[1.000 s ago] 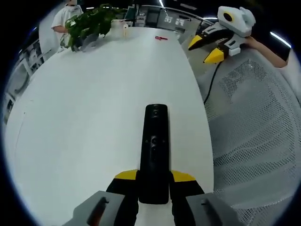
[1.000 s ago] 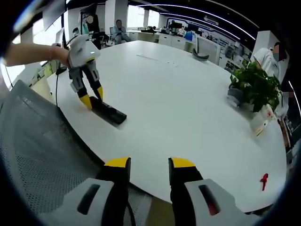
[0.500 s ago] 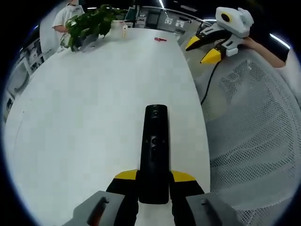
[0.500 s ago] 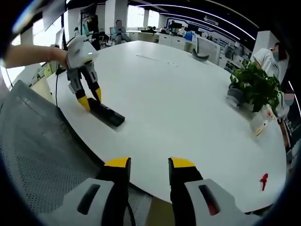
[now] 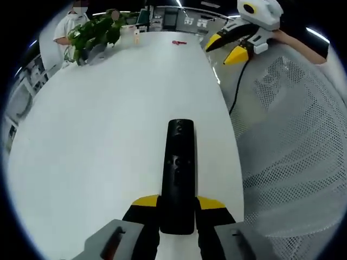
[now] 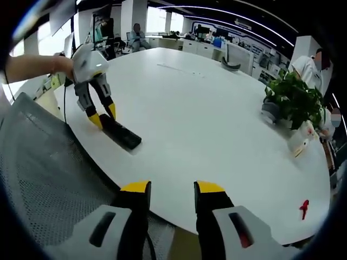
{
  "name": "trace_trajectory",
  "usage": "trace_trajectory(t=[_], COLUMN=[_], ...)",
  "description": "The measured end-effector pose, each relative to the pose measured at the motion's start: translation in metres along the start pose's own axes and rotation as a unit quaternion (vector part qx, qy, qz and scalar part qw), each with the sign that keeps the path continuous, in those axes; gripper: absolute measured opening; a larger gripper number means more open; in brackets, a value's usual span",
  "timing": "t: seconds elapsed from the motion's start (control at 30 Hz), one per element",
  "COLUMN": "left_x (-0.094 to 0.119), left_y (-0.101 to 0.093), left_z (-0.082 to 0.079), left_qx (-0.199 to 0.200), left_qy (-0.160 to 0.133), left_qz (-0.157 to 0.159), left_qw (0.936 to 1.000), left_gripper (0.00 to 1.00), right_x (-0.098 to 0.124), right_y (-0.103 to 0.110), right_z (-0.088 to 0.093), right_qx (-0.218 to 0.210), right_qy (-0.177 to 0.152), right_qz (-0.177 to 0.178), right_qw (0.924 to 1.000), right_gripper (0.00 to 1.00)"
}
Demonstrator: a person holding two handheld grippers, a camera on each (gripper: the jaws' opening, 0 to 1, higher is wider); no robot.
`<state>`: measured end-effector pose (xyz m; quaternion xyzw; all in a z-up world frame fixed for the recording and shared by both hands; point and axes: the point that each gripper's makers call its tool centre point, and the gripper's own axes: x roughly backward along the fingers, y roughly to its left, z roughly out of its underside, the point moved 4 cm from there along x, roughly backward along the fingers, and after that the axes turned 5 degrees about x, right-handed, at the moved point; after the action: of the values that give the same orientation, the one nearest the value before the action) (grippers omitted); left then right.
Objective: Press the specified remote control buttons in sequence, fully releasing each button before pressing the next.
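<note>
The remote [image 5: 179,173] is being gripped by the left tool [image 5: 178,203] near the worktop [image 5: 108,124] edge; the right tool [image 6: 169,189] is being held open, empty.

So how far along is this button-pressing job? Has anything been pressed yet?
Done: the left gripper is clamped on the black remote, which lies on the white table. In hand: nothing more; the right gripper hangs open, away from it. Left: all button presses, seemingly.

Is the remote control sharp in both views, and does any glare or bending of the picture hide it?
Left gripper view: the remote is sharp and dark, its buttons faint; the table edge curves from the fisheye lens. Right gripper view: the remote is small but clear, with no glare on it.
</note>
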<state>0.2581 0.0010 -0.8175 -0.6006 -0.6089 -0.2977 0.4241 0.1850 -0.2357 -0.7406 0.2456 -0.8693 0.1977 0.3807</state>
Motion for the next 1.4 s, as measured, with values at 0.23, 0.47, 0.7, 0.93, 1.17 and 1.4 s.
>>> trace_trajectory(t=[0.23, 0.47, 0.7, 0.93, 1.17, 1.4], left_x=[-0.001, -0.002, -0.001, -0.001, 0.0, 0.0], left_y=[-0.002, -0.004, -0.004, -0.005, -0.004, -0.004], left_z=[0.001, 0.002, 0.004, 0.006, 0.007, 0.008], left_qx=[-0.019, -0.011, 0.007, 0.009, 0.006, -0.008], left_qy=[0.002, -0.014, -0.033, -0.057, -0.069, -0.075], left_qz=[-0.022, -0.053, -0.064, -0.061, -0.055, -0.05], left_qw=[0.9996, 0.9984, 0.9974, 0.9965, 0.9961, 0.9959], left_gripper=[0.25, 0.25, 0.25, 0.25, 0.25, 0.25], right_x=[-0.001, -0.001, -0.002, -0.001, -0.002, -0.002], right_y=[0.001, 0.0, 0.001, -0.001, 0.003, 0.009], right_z=[0.0, 0.001, 0.002, 0.004, 0.004, -0.002], right_qx=[0.005, 0.002, 0.008, -0.003, 0.0, 0.003], right_qy=[0.005, 0.005, 0.011, 0.014, 0.02, 0.005], right_qz=[-0.003, 0.0, 0.002, 0.005, 0.001, -0.017], right_qw=[1.0, 1.0, 0.9999, 0.9999, 0.9998, 0.9998], right_gripper=[0.32, 0.32, 0.32, 0.32, 0.3, 0.31])
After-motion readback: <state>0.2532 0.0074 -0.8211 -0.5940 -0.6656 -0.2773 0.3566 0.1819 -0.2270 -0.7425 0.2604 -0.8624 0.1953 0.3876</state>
